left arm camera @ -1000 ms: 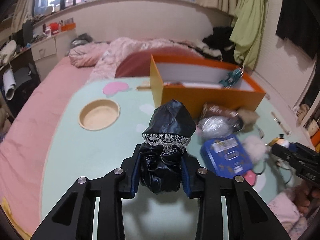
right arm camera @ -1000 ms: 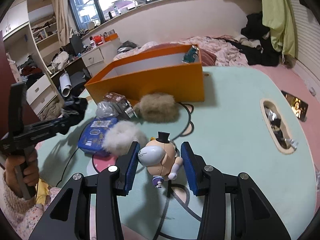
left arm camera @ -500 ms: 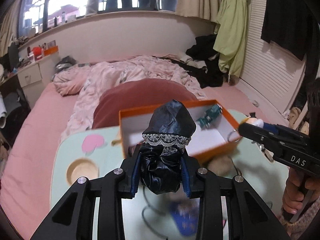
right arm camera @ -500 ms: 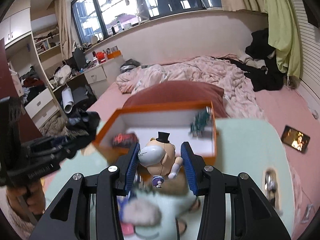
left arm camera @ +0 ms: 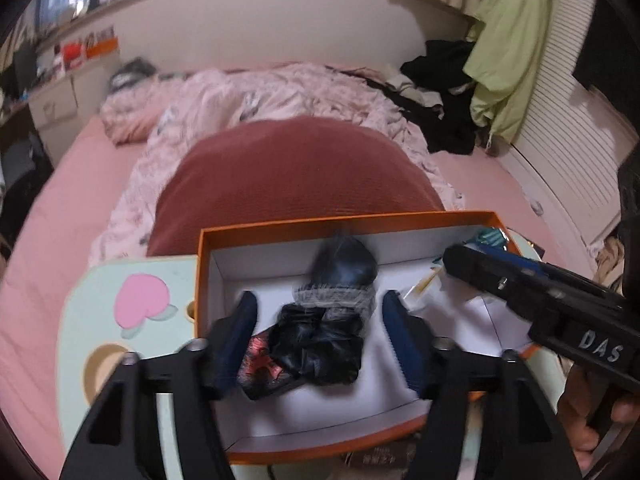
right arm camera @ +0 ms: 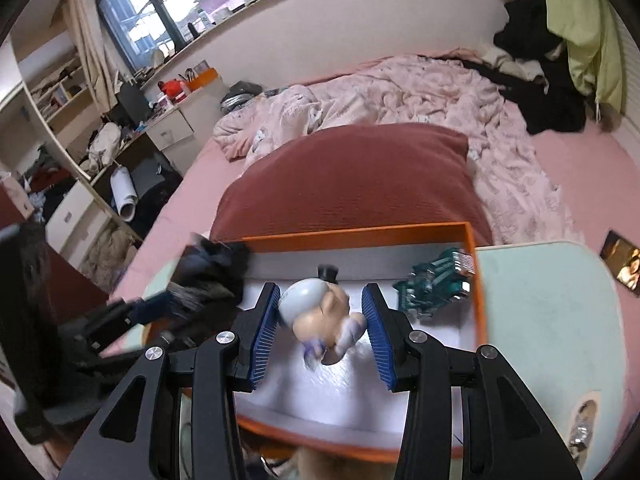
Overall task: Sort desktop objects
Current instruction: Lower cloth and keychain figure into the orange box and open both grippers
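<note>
Both grippers hang over the orange box with a white inside. My left gripper is open; the black lace-trimmed pouch sits loose between its spread fingers, blurred, inside the box beside a red-and-black packet. My right gripper is open too; the small top-hatted figurine is blurred between its fingers, clear of the pads, over the box floor. A teal item lies in the box's right corner.
The box sits on a mint-green table with a pink peach print and a round cup hollow. Behind it are a red pillow and a pink bed. A phone lies right.
Both grippers have moved over the orange box and opened. The pouch and the figurine, held tight before, have been let go and are dropping into the box.
</note>
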A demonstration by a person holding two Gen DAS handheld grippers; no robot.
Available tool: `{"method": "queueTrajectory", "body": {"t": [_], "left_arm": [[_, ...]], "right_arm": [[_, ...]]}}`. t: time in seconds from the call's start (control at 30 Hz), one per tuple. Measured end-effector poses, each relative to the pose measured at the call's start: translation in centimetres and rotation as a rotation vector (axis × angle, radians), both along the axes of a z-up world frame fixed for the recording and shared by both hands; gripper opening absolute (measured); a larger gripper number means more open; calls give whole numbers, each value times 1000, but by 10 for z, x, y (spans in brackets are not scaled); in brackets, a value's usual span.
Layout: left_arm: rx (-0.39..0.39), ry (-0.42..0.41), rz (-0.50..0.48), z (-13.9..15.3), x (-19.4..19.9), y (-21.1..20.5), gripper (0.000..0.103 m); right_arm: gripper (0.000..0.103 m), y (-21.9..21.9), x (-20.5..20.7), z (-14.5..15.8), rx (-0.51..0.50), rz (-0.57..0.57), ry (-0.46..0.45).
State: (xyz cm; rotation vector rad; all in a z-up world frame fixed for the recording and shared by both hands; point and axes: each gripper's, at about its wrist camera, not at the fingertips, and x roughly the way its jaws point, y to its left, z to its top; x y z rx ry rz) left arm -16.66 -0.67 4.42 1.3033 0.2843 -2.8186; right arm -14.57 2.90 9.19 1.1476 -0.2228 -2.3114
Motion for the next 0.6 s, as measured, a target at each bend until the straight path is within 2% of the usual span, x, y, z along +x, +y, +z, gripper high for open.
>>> {"method": "queueTrajectory", "body": {"t": [0.13, 0.23, 0.33, 0.37, 0.43, 0.5, 0.6], "left_arm": [[19, 28, -3, 3, 16, -1, 69], [20, 76, -8, 9, 39, -3, 79], [10, 117, -17, 15, 68, -1, 85], [6, 124, -23, 15, 77, 0, 90], [-7, 140, -42, 15, 99, 5, 95], [-15, 135, -76, 11, 118, 12, 100], [-11, 93, -130, -4, 144, 22, 100]], "right_arm": [[44, 9, 4, 9, -33, -28, 50], [45, 18, 21, 16, -51, -22, 76], [46, 28, 51, 21, -39, -7, 131], [49, 31, 64, 21, -26, -7, 151], [67, 36, 92, 20, 0, -4, 179], [73, 37, 112, 16, 43, -1, 190], [73, 34, 148, 0, 164, 41, 190]]}}
